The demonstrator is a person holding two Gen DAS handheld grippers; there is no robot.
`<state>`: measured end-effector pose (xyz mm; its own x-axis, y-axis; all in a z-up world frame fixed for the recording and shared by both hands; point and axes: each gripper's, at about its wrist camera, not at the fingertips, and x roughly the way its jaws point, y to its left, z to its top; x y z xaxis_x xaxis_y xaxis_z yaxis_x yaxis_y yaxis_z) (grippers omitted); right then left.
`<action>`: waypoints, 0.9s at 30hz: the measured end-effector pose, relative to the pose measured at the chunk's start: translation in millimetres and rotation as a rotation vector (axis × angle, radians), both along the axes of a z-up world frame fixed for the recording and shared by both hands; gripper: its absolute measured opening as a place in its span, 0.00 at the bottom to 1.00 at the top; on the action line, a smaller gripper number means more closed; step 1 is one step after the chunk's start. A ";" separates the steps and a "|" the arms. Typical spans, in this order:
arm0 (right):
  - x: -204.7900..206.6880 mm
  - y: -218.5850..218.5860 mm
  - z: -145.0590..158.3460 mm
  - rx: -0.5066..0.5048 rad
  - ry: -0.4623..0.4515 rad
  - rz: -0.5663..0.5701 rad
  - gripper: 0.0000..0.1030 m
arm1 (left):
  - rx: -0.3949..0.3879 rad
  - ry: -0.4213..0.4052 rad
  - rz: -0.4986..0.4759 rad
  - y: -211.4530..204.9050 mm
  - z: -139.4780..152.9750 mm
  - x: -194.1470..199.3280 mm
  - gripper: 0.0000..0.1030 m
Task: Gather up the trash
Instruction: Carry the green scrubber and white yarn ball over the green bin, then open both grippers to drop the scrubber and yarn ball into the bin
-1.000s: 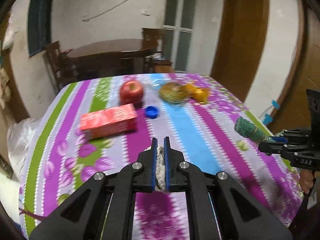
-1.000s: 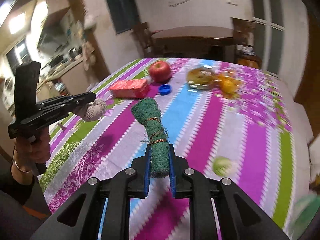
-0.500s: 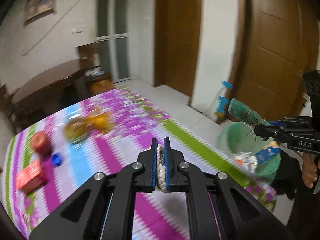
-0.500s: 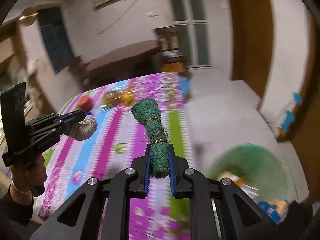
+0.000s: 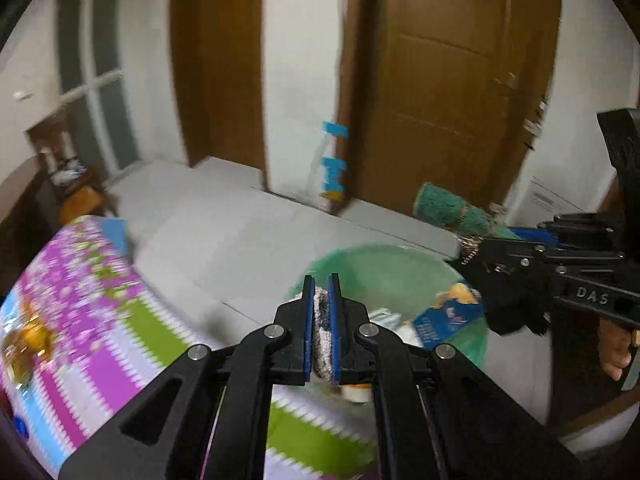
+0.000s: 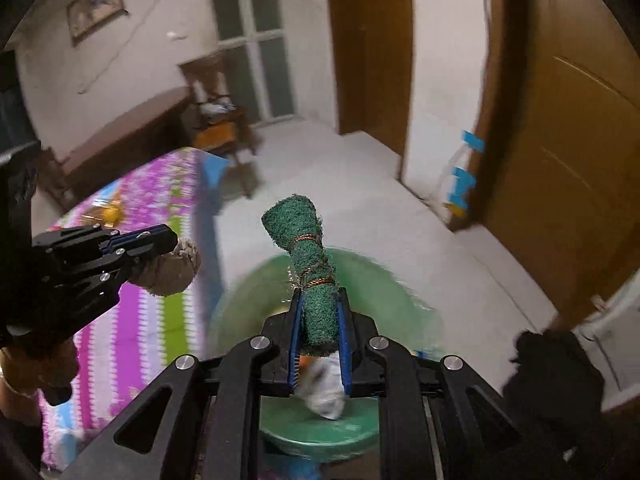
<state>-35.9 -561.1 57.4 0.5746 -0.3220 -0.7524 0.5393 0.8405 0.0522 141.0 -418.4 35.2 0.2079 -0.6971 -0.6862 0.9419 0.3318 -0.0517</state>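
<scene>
The green-lined trash bin (image 6: 384,280) sits on the pale floor (image 5: 224,232) right of the striped tablecloth (image 5: 92,332), with brown doors (image 5: 452,92) beyond. The right gripper (image 6: 318,336) clamps a rolled green scouring pad (image 6: 310,264); the left gripper (image 5: 321,332) pinches a grey wad (image 5: 322,336). Both should be well over the bin's mouth before letting go.

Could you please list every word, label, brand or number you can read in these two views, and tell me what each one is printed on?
"DAS": raised letters on the black body of the right gripper, seen from the left wrist view.
Blue packet in the green trash bin: it carries a white mark, too blurred to read.
Framed picture on the wall: too small and blurred to read.
Nothing else legible.
</scene>
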 end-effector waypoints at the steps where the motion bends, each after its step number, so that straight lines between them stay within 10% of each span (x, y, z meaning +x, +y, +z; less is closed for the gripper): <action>1: -0.6 -3.3 -2.9 -0.008 0.017 -0.014 0.16 | 0.017 -0.003 -0.013 -10.9 -3.9 -3.5 0.05; 21: 10.5 -21.5 -85.9 0.108 0.196 -0.111 0.18 | 0.176 -0.050 0.001 -68.2 -57.6 -23.7 0.09; 24: 11.9 -21.3 -85.5 0.112 0.193 -0.123 0.53 | 0.198 -0.068 0.067 -64.5 -61.5 -17.8 0.62; 27: 10.8 -20.8 -86.2 0.109 0.185 -0.146 0.53 | 0.182 -0.059 0.083 -55.9 -60.2 -11.6 0.62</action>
